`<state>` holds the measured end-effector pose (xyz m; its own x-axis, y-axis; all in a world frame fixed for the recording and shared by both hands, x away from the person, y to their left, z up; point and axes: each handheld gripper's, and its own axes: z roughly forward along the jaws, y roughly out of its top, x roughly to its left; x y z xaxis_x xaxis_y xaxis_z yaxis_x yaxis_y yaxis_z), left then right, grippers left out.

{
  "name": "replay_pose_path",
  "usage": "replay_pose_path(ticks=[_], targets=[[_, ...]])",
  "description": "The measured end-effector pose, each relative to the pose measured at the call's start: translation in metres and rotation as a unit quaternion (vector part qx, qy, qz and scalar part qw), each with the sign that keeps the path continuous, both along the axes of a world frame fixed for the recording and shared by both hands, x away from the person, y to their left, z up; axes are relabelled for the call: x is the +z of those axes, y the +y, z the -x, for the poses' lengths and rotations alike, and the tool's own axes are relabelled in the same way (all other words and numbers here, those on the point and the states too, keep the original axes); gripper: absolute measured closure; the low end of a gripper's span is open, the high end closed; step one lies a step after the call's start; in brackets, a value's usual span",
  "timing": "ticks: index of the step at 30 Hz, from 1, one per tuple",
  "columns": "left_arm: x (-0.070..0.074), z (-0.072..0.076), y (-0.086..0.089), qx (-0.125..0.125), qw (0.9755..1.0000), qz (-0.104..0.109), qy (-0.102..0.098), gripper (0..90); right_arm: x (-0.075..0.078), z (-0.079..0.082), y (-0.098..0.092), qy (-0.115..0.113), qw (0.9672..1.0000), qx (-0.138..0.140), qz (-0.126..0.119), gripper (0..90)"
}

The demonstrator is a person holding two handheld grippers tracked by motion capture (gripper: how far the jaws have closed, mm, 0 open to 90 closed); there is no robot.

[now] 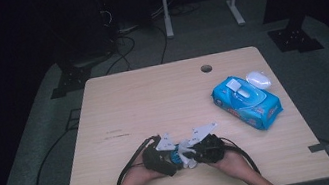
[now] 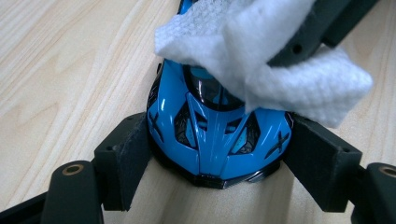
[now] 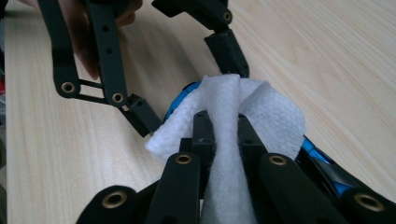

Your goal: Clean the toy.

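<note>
So the blue toy car [image 2: 217, 135] sits on the wooden table [image 1: 153, 99] right at the near edge, in front of the person, and it's pinned there on purpose: the left gripper [image 2: 217, 154] has one pad on each flank of the car, jaws spread about the car's width and pressing on it, so it looks like it's just acting as a vise. That keeps the car from rolling off while the other side works.

The white wipe [image 2: 261, 60] is draped over the car's roof and windshield, and the right gripper [image 3: 223, 133] has it pinched tight, jaws nearly all the way together with the cloth bunched up between them. My read is it's a wipe-down of the car body, one holds, one scrubs.

Off to the far right of the table there's the blue wipes pack [image 1: 246, 101], flap open, with a small white lid thing [image 1: 258, 79] just beside it.
</note>
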<state>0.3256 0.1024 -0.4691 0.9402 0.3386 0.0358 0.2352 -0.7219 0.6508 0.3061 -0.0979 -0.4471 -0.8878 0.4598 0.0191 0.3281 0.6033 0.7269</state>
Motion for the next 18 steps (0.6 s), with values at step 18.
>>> replay_pose_path(ticks=[18], targets=[[0.0,0.0,-0.001,-0.003,1.0,-0.008,-0.002,24.7,0.008,-0.009,-0.017,-0.009,0.9995,-0.029,-0.004,81.7]])
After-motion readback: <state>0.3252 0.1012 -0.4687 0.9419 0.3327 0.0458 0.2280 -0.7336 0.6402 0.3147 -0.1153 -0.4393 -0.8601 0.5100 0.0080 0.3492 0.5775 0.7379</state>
